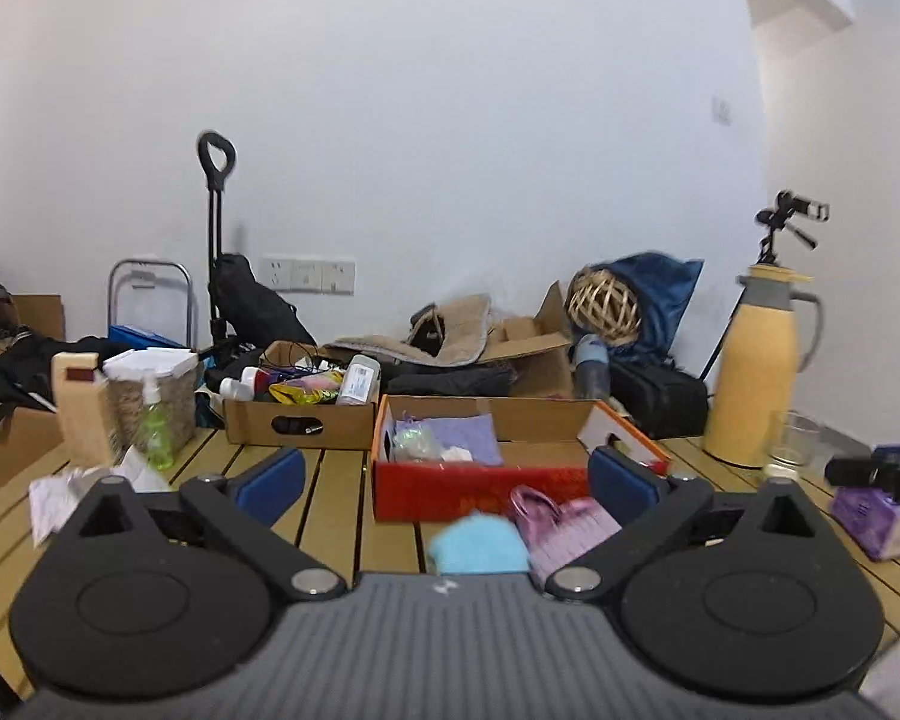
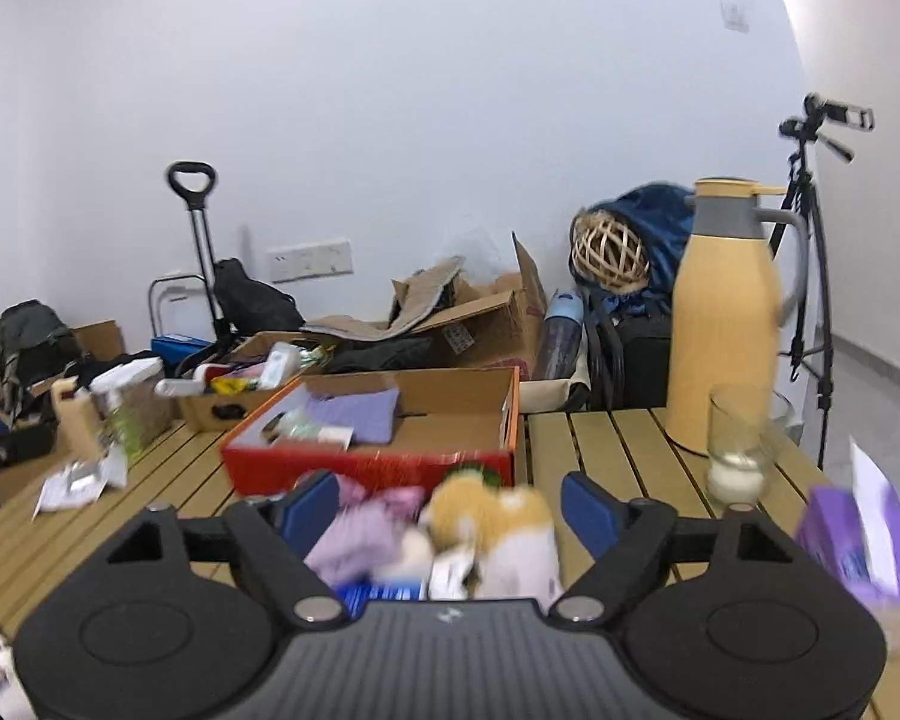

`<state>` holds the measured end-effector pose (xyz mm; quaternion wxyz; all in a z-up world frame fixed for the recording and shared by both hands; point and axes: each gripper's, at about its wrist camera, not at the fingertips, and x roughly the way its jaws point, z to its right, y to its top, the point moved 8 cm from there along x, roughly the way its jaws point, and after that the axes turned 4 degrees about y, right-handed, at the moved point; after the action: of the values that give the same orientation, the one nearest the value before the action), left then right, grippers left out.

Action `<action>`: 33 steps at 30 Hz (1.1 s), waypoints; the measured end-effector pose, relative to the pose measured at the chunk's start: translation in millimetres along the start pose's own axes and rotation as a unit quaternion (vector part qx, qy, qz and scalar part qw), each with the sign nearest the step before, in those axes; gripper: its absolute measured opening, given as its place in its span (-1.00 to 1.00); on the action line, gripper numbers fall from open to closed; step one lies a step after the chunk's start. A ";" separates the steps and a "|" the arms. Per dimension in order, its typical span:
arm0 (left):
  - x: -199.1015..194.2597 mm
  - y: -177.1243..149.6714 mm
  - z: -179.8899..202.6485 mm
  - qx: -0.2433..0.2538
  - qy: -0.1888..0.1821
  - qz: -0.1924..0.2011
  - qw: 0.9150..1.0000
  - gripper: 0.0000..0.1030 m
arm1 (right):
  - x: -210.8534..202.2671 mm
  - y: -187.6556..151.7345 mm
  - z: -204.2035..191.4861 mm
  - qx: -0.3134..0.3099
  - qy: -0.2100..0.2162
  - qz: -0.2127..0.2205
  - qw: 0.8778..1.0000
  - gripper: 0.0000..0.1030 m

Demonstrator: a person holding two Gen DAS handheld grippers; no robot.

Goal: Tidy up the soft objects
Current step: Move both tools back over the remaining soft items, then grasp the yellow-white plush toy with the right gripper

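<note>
A red cardboard box (image 1: 480, 489) stands on the slatted wooden table (image 1: 330, 498) with a folded lilac cloth (image 1: 462, 438) and small packets inside. In front of it lie a light blue soft item (image 1: 480, 543) and a pink-lilac fringed piece (image 1: 561, 525). My left gripper (image 1: 444, 480) is open, its blue pads wide apart above them and touching nothing. The right wrist view shows the same red box (image 2: 366, 465). Nearer lie a blurred orange and white plush toy (image 2: 492, 516) and a lilac cloth (image 2: 360, 534). My right gripper (image 2: 450, 510) is open around them, its pads clear of both.
A yellow thermos jug (image 2: 726, 312) and a glass (image 2: 738, 450) stand at the table's right. A purple tissue box (image 2: 858, 546) sits at the near right. A brown box of bottles (image 1: 300, 414), a woven basket (image 1: 150, 402) and a green bottle (image 1: 156, 426) are at the back left.
</note>
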<state>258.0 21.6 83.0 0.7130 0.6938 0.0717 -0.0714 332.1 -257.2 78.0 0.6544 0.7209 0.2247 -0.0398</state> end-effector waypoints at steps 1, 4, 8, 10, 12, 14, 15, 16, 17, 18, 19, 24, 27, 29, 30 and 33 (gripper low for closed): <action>-13.0 -12.4 1.9 0.002 0.004 0.002 1.000 1.00 | -13.8 -17.2 -5.6 -0.014 -0.013 0.004 1.000 0.69; -34.8 -43.8 7.2 -0.001 0.012 -0.023 1.000 1.00 | -43.9 -59.1 -18.0 -0.030 -0.035 0.003 0.999 0.70; -41.1 -47.7 12.0 0.010 0.003 -0.030 0.999 1.00 | -62.6 -94.7 -18.2 0.020 0.000 -0.021 1.000 0.69; -41.9 -42.2 14.3 0.004 -0.002 -0.019 1.000 1.00 | -63.8 -95.6 -15.6 0.019 -0.006 -0.023 1.000 0.68; -36.9 -40.5 18.1 0.001 -0.007 -0.023 1.000 1.00 | -62.1 -91.7 -13.8 0.014 -0.019 -0.014 1.000 0.68; -30.6 -42.2 23.3 0.009 -0.008 -0.028 1.000 1.00 | -59.1 -90.1 -10.2 0.022 -0.019 -0.007 1.000 0.68; -25.8 -41.9 26.5 0.014 -0.009 -0.029 0.999 1.00 | -57.3 -90.7 -8.0 0.026 -0.020 -0.007 0.999 0.66; -19.6 -41.1 31.1 0.018 -0.012 -0.029 0.999 1.00 | -54.8 -91.7 -5.9 0.027 -0.023 -0.008 0.999 0.66; -13.5 -40.3 36.7 0.023 -0.018 -0.028 0.999 1.00 | -52.4 -92.7 -2.3 0.028 -0.026 -0.006 0.999 0.66; -6.9 -39.7 42.8 0.027 -0.024 -0.029 0.999 1.00 | -48.7 -92.5 1.2 0.028 -0.028 -0.005 0.999 0.66; 3.2 -38.6 52.6 0.035 -0.034 -0.029 0.998 1.00 | -42.7 -91.9 4.9 0.030 -0.029 -0.004 0.999 0.66; 67.4 -42.2 104.8 0.073 -0.066 -0.053 0.994 0.97 | 5.2 -86.5 28.2 0.036 -0.040 -0.014 0.998 0.61; 111.6 -45.7 139.7 0.093 -0.087 -0.065 0.990 0.82 | 45.0 -84.6 41.9 0.046 -0.037 -0.035 0.998 0.51; 140.2 -47.4 160.9 0.106 -0.105 -0.075 0.986 0.72 | 72.9 -81.6 50.8 0.055 -0.029 -0.045 0.997 0.50; 153.9 -48.7 170.0 0.111 -0.111 -0.080 0.984 0.70 | 85.2 -80.7 53.4 0.057 -0.026 -0.050 0.997 0.49; 197.6 -55.9 192.5 0.119 -0.121 -0.104 0.980 0.56 | 124.2 -77.4 62.4 0.059 -0.017 -0.058 0.996 0.46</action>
<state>440.9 -172.8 -6.3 0.6171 0.7490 0.0477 -0.2363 429.0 -280.2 -46.0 0.6112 0.7432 0.2518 -0.1033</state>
